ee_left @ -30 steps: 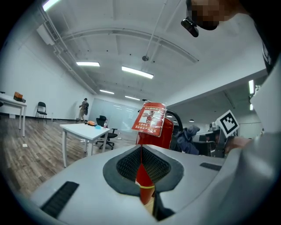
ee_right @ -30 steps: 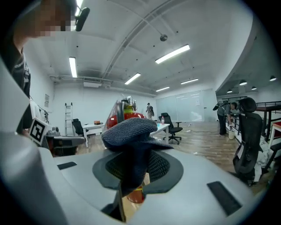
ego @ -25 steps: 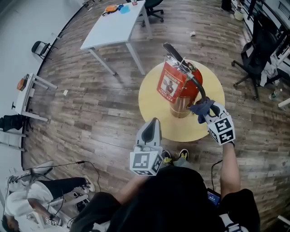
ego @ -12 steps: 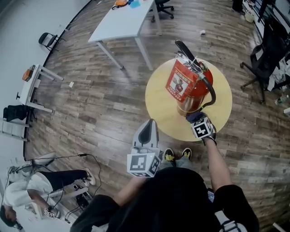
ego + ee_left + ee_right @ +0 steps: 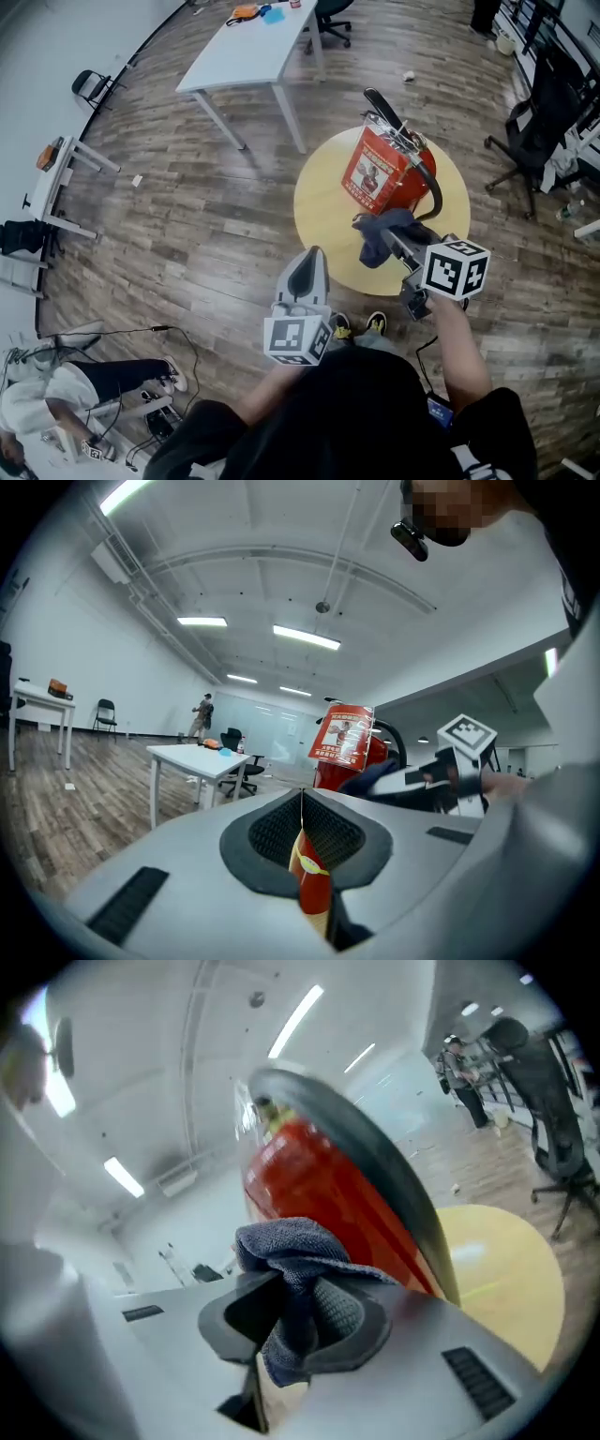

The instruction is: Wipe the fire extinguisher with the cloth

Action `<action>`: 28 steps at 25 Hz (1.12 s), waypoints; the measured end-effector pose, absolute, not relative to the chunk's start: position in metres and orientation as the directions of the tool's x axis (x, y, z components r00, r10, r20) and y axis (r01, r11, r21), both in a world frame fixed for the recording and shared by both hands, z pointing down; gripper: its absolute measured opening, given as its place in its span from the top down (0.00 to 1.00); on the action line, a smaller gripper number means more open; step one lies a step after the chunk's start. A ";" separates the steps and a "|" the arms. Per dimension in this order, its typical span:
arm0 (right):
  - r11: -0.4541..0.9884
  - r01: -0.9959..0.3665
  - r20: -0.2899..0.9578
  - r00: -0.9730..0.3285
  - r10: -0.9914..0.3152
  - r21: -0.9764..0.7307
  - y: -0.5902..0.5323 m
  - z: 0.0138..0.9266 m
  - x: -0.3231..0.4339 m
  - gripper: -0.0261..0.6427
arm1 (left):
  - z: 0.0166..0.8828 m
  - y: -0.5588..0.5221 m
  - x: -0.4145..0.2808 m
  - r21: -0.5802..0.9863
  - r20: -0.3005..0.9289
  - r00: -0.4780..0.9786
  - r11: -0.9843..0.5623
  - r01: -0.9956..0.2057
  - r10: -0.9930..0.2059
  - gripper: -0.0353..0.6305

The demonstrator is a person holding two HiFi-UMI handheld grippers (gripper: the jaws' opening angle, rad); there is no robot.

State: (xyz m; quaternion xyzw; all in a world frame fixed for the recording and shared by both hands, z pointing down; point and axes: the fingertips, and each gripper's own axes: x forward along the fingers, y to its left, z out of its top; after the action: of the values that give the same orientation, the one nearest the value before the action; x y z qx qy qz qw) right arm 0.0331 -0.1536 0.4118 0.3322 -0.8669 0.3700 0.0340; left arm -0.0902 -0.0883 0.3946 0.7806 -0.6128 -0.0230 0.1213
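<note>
Cloth at the fire extinguisher

Right hand-held gripper [image 5: 392, 239] is clamped on the grey cloth [image 5: 378, 232], just beside the red fire extinguisher [image 5: 389, 169] standing on the round desk [image 5: 323, 216]. Left hand-held gripper [image 5: 307, 274] has its jaws together, empty.

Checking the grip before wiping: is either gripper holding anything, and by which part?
The right gripper is shut on the blue-grey woven cloth, pinching a bunched fold. The left gripper is shut, holding nothing.
</note>
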 end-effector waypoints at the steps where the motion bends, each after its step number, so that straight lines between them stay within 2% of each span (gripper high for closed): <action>1: 0.490 -0.547 0.236 -0.794 -0.560 -0.679 -0.154 0.389 0.031 0.83 | 0.393 -0.088 -0.088 0.220 0.106 0.257 -0.230 -0.948 -0.960 0.91; 4: 0.452 -0.368 0.057 -0.821 -0.568 -0.813 -0.158 0.348 0.023 0.83 | 0.391 -0.086 -0.085 0.226 0.094 0.279 -0.252 -0.941 -0.956 0.91; 6: 0.399 -0.298 0.008 -0.810 -0.586 -0.867 -0.156 0.349 0.023 0.83 | 0.392 -0.082 -0.083 0.228 0.089 0.290 -0.264 -0.937 -0.953 0.91; 9: 0.415 -0.259 -0.034 -0.814 -0.579 -0.872 -0.158 0.363 0.015 0.83 | 0.395 -0.080 -0.082 0.228 0.088 0.298 -0.272 -0.935 -0.951 0.91; 11: 0.367 -0.277 0.012 -0.811 -0.585 -0.888 -0.161 0.393 0.009 0.83 | 0.395 -0.080 -0.083 0.229 0.094 0.294 -0.266 -0.936 -0.951 0.91; 14: 0.203 -0.376 0.180 -0.766 -0.617 -0.904 -0.168 0.469 0.010 0.83 | 0.394 -0.080 -0.088 0.235 0.105 0.285 -0.254 -0.938 -0.953 0.91; 21: -0.084 -0.516 0.444 -0.629 -0.638 -0.852 -0.170 0.639 0.016 0.83 | 0.406 -0.067 -0.116 0.233 0.145 0.225 -0.188 -0.954 -0.963 0.91; 25: -0.184 -0.506 0.478 -0.546 -0.688 -0.843 -0.172 0.670 0.012 0.83 | 0.412 -0.056 -0.134 0.232 0.172 0.190 -0.147 -0.962 -0.967 0.91; 28: -0.238 -0.378 0.410 -0.483 -0.774 -0.895 -0.179 0.651 0.004 0.83 | 0.413 -0.051 -0.147 0.229 0.177 0.173 -0.131 -0.965 -0.969 0.91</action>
State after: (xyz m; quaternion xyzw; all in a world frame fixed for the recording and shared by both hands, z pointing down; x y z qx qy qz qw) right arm 0.0037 -0.1790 0.6514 0.4827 -0.5962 0.6214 -0.1593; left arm -0.1468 -0.0513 0.4133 0.7518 -0.6430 -0.0074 0.1459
